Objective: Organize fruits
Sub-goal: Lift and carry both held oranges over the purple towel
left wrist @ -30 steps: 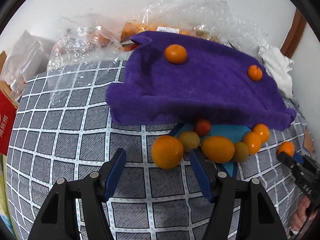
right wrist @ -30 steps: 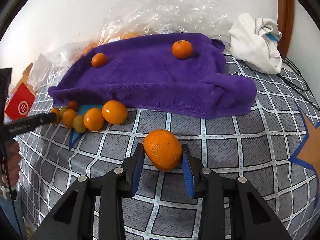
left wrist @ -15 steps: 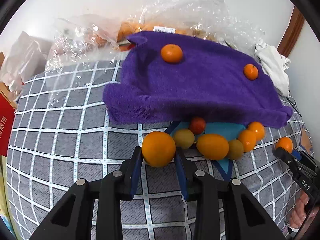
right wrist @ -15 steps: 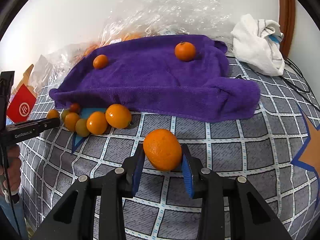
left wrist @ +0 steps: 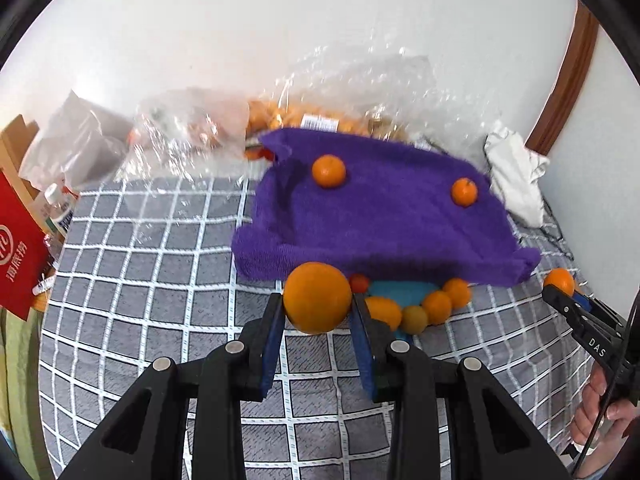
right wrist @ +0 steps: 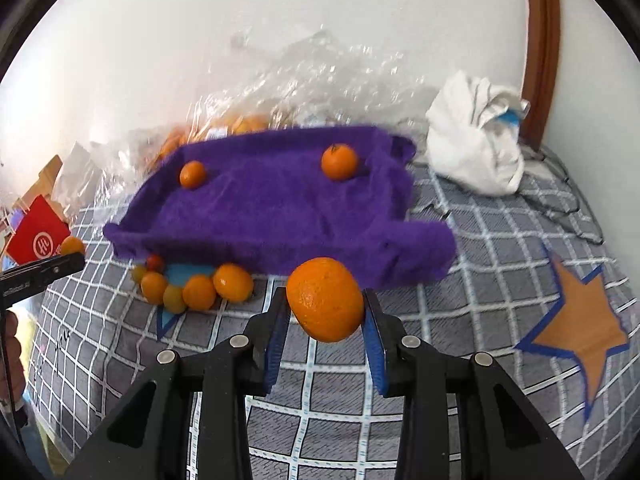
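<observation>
Near stretch of my checked bedspread [left wrist: 132,320] lies bare, left and centre: open passage there. Straight ahead, a row of small fruits [right wrist: 192,286] crowds the near hem of the purple towel [left wrist: 380,220]. The towel's middle is free between its two oranges [left wrist: 328,171], set well apart. Far side blocked by crinkled plastic bags [right wrist: 320,80] against the wall. Far right, a white cloth bundle [right wrist: 476,148] and dark cables. Right near, the star patch [right wrist: 580,320] is clear. Left edge: red box [left wrist: 18,256], bottles.
</observation>
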The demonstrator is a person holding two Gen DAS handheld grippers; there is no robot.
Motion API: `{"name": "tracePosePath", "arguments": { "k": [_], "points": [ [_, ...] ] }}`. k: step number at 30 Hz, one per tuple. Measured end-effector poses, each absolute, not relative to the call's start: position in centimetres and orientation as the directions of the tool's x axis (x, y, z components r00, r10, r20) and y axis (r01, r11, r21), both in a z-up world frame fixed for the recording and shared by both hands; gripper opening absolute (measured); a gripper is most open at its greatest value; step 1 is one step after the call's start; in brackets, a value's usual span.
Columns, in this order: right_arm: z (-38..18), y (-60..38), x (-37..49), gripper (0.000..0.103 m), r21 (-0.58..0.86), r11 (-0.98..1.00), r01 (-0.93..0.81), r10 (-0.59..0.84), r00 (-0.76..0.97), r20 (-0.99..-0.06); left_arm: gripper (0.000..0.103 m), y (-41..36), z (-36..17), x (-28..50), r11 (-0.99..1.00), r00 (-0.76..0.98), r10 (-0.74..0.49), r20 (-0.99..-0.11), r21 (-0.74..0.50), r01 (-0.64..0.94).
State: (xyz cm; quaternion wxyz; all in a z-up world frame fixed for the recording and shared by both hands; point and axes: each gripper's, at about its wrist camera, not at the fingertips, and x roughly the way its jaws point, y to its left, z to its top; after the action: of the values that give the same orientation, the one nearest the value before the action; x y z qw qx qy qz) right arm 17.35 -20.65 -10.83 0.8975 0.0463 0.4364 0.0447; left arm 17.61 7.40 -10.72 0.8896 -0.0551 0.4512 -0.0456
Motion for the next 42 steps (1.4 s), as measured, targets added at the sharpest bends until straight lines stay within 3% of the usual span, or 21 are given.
{"name": "tracePosePath", "arguments": {
  "k": [19,42],
  "points": [
    [-6.1,-22.0,18.0,0.035,0.123,0.992,-0.015,0.100,0.683,-0.724,0.031,6.8,-5.0,18.1,0.986,0.662,-0.136,-0.737,-0.163,0.021],
    [-6.1,-22.3,22.0,0.035,0.134,0.990,-0.032,0.119,0.686,-0.718,0.031,6.6,-5.2,22.0,0.978,0.645,-0.160,-0.747,-0.211,-0.002]
  ]
}}
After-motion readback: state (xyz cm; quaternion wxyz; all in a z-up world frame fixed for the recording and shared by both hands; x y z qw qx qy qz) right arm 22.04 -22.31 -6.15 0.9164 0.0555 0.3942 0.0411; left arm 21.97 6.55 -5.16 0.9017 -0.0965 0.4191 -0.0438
